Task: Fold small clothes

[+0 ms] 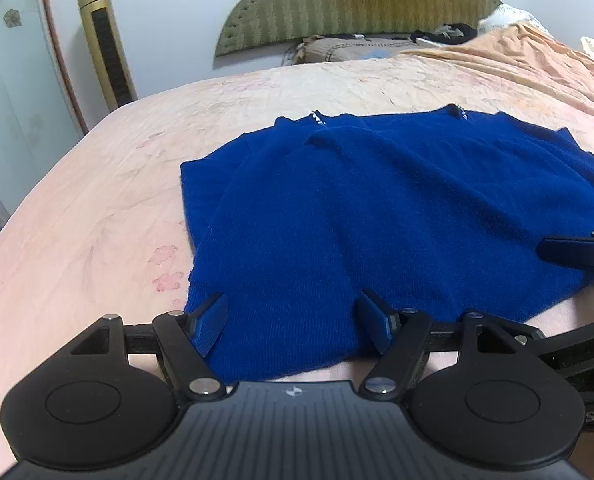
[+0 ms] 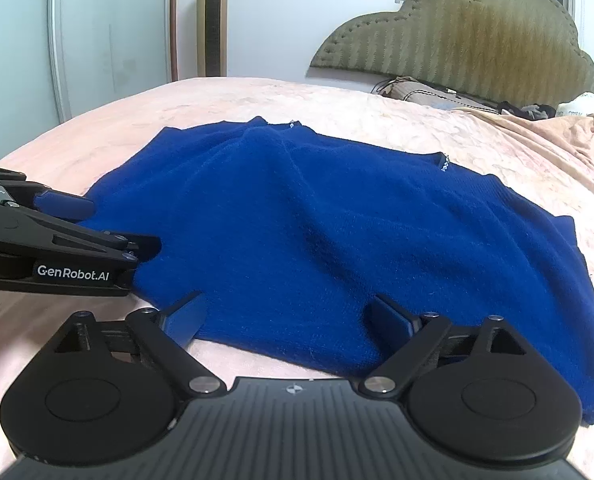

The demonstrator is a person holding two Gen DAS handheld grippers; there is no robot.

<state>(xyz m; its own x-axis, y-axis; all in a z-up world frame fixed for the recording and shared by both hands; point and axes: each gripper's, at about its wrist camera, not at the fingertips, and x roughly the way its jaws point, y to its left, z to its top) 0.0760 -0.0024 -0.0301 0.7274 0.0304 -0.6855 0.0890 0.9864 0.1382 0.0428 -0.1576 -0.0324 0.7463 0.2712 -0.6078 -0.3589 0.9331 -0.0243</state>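
A royal-blue knit sweater (image 1: 377,208) lies spread on the bed (image 1: 97,208), over a pink floral sheet, its sleeves folded inward across the body and its beaded neckline toward the headboard (image 2: 469,36). The left tool (image 1: 293,324) sits at the near hem with its jaws spread wide, gripping nothing, the hem lying between them. The right tool (image 2: 285,320) is likewise released at the hem just beside it. A gold tower fan (image 1: 105,40) stands by the wall.
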